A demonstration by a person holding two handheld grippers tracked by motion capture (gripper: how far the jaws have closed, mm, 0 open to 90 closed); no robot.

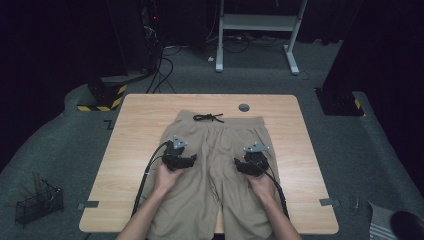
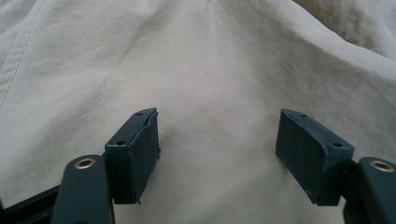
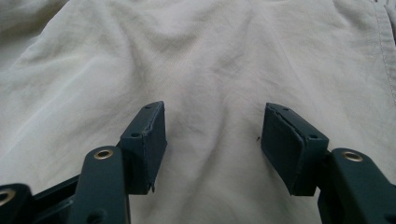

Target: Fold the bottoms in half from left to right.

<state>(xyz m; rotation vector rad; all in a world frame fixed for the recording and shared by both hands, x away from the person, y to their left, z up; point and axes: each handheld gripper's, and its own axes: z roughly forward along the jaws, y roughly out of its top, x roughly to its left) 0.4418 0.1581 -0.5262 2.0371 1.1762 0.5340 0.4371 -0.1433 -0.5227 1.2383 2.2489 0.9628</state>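
A pair of beige shorts [image 1: 220,150] lies flat on the wooden table [image 1: 130,135], waistband away from me, with a black drawstring [image 1: 208,118] tied at the top. My left gripper [image 1: 186,159] hovers over the left leg of the shorts, held in a hand. In the left gripper view its jaws stand apart over smooth beige cloth [image 2: 215,84], left gripper [image 2: 217,149] open with nothing pinched. My right gripper [image 1: 241,164] sits over the right leg. In the right gripper view the right gripper [image 3: 212,144] is open above wrinkled cloth [image 3: 210,60].
A round grey grommet [image 1: 244,107] sits in the table near its far edge. A black wire basket [image 1: 37,202] stands on the floor at the left. A white desk frame [image 1: 257,30] and cables lie beyond the table. Cables trail from both grippers toward me.
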